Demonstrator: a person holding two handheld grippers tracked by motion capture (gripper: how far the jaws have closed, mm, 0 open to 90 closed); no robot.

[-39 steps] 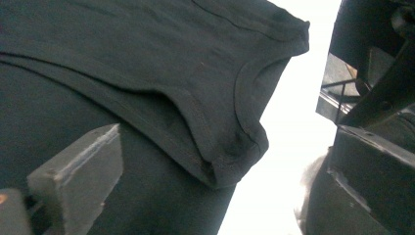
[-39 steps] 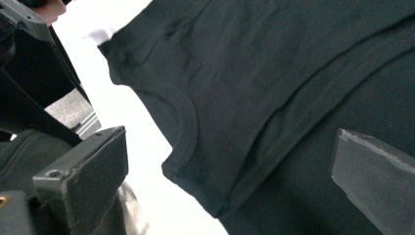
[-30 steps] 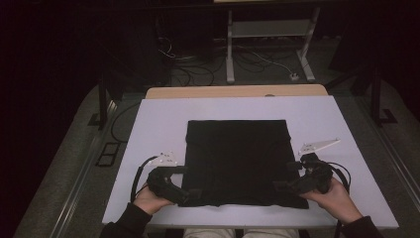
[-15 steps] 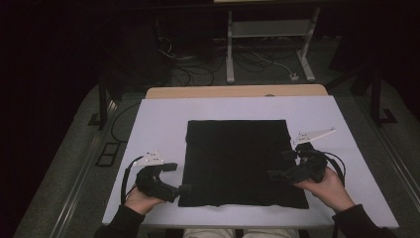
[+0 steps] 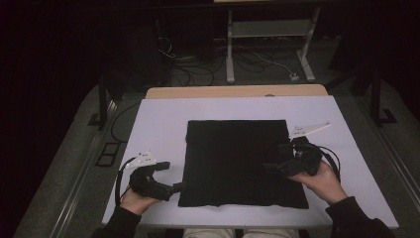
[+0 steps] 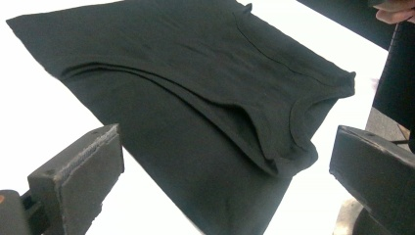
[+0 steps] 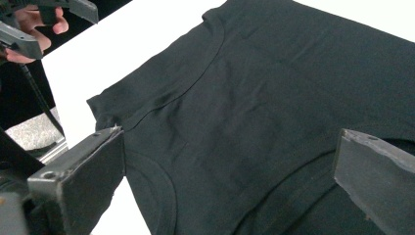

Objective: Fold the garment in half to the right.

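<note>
A black T-shirt (image 5: 237,158) lies folded into a rough square in the middle of the white table (image 5: 158,124). My left gripper (image 5: 169,177) is open just off the shirt's near left corner, and nothing sits between its jaws. In the left gripper view, that gripper (image 6: 225,147) faces the shirt (image 6: 195,73) and its neckline fold. My right gripper (image 5: 275,157) hovers open over the shirt's right edge. The right gripper view has this gripper (image 7: 232,142) low above the shirt (image 7: 293,73), with the collar band to the left.
A wooden strip (image 5: 237,91) runs along the table's far edge. Beyond it, cables (image 5: 257,59) and a metal stand (image 5: 267,29) are on the dark floor. The person's other hand (image 7: 34,24) shows at the upper left of the right gripper view.
Both grippers have left the shirt's near corners. The left moved out to the left and stands open. The right moved forward along the shirt's right edge. The shirt lies flat.
</note>
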